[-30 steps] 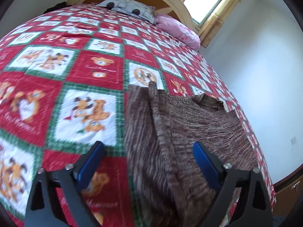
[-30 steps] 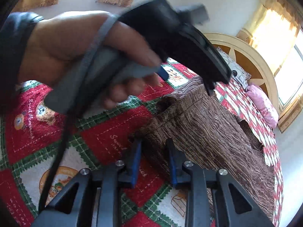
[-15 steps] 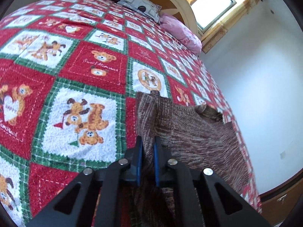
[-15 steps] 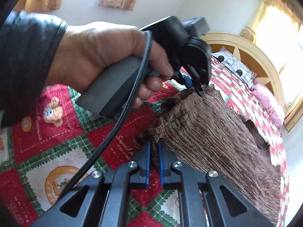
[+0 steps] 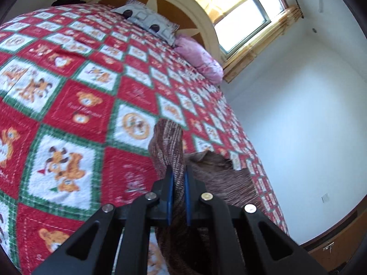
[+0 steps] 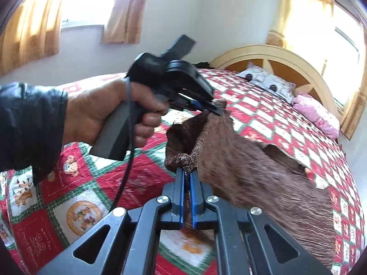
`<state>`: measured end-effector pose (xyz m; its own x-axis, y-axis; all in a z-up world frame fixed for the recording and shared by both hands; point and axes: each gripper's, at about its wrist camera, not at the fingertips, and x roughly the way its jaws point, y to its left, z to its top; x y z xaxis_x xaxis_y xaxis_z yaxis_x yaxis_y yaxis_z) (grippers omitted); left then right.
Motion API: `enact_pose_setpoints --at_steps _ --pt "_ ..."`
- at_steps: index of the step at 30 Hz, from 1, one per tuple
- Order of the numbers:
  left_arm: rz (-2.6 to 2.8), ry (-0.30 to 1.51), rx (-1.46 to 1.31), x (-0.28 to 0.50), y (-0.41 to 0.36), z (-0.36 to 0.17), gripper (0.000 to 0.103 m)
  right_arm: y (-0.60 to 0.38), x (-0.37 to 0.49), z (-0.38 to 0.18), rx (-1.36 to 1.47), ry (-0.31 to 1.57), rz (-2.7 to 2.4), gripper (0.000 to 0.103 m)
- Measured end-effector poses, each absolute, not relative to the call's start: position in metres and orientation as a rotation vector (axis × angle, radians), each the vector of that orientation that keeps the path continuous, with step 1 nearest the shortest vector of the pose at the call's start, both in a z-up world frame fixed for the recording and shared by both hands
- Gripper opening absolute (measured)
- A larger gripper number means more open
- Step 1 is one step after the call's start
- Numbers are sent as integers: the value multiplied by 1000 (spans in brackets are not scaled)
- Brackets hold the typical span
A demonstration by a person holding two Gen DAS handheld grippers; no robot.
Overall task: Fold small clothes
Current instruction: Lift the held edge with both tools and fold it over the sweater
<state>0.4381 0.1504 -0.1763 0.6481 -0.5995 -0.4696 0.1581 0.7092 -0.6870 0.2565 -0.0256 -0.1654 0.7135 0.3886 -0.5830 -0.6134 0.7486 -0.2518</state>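
White walls and a curtained window (image 5: 250, 20) back the bed (image 5: 68, 105), its red quilt reaching far pillows (image 5: 149, 23). Near right lies the brown garment (image 6: 263, 178), partly lifted. Left tongs (image 5: 177, 178) and right tongs (image 6: 187, 178) each pinch its edge, pressed together.

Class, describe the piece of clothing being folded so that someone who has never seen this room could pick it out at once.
Start at the big bed with the red, green and white teddy-bear quilt. On its near side lies a brown knit garment, one edge lifted by the left gripper and right gripper. It is the only plain brown, ribbed fabric there; the pillows by the headboard are grey-patterned and pink.
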Motion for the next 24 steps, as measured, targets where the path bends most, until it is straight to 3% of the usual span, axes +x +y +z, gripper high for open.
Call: enact_pose_setpoints --at_steps 11,24 --pt "-530 721 -597 455 83 -140 8 -113 271 -133 -267 507 503 4" --pt "-602 774 -522 477 -15 -135 8 -217 285 -132 -100 528 394 4"
